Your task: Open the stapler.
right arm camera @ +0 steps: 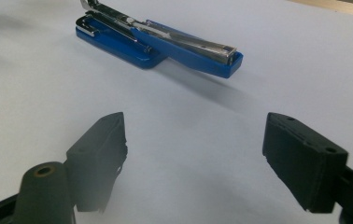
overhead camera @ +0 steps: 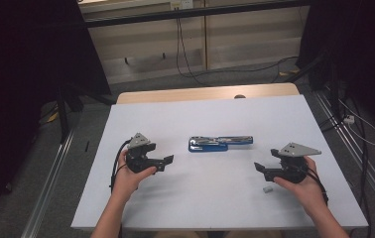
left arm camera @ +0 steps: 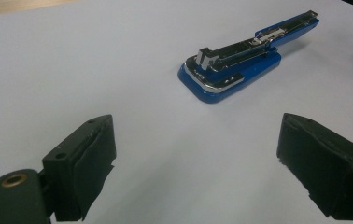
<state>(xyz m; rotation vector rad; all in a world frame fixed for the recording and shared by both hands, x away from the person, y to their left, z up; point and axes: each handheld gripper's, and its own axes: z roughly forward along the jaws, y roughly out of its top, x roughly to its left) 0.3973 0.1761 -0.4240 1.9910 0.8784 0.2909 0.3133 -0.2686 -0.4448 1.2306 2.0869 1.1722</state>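
**Blue stapler lying open mid-table, both grippers standing off**

The blue stapler [overhead camera: 220,143] is lying on the white table [overhead camera: 205,198], roughly centred between the two hands. Its long axis is running left to right across the high view, parallel to the table's near edge. The wide base end is pointing toward the left gripper [overhead camera: 165,162]; the slimmer blue arm is extending toward the right gripper [overhead camera: 258,167].

The left gripper view is showing the stapler [left arm camera: 240,70] with its rounded base nearest and the chrome magazine lying exposed on top. The right gripper view is showing the stapler [right arm camera: 165,44] from the other end, the blue arm swung aside from the base and overhanging it.

The high view alone is showing a small pale object [overhead camera: 268,189] lying just beside the right hand [overhead camera: 299,186].

Both grippers are spread wide, nothing between their jaws, each well apart from the stapler.

No readable brand or lettering is showing.
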